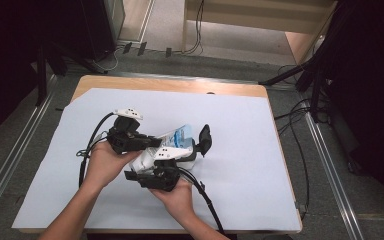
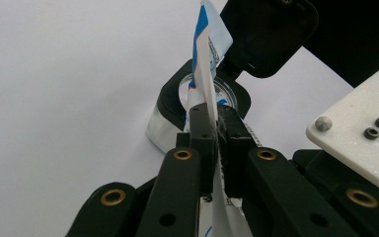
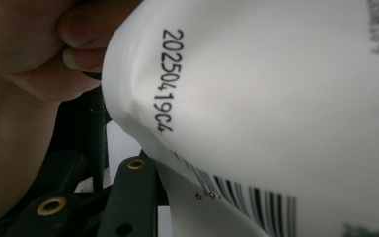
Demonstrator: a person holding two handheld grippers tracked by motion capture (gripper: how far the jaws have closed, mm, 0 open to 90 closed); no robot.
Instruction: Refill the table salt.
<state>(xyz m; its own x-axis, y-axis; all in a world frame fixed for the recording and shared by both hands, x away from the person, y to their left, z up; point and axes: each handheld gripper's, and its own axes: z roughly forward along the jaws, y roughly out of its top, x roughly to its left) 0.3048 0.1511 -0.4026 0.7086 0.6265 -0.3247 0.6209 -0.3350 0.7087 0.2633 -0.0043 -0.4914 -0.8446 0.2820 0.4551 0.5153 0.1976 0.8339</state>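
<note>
White pouch point(image 1: 172, 142) w/ blue print, black barcode; black grippers.

Even, bright light falls on the white sheet point(image 1: 240, 150) from above; the room's corners sink into dark; the pouch point(image 3: 276, 98) is blurred close up, its far edge softest.

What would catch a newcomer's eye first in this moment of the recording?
Mid-table, over the pale sheet, both hands crowd around a white and blue pouch. The left gripper has its jaws pinched shut on the pouch's thin edge. Beyond it stands a black container with its hinged lid flipped open, and the right gripper view shows the pouch's printed code and barcode up close.
</note>
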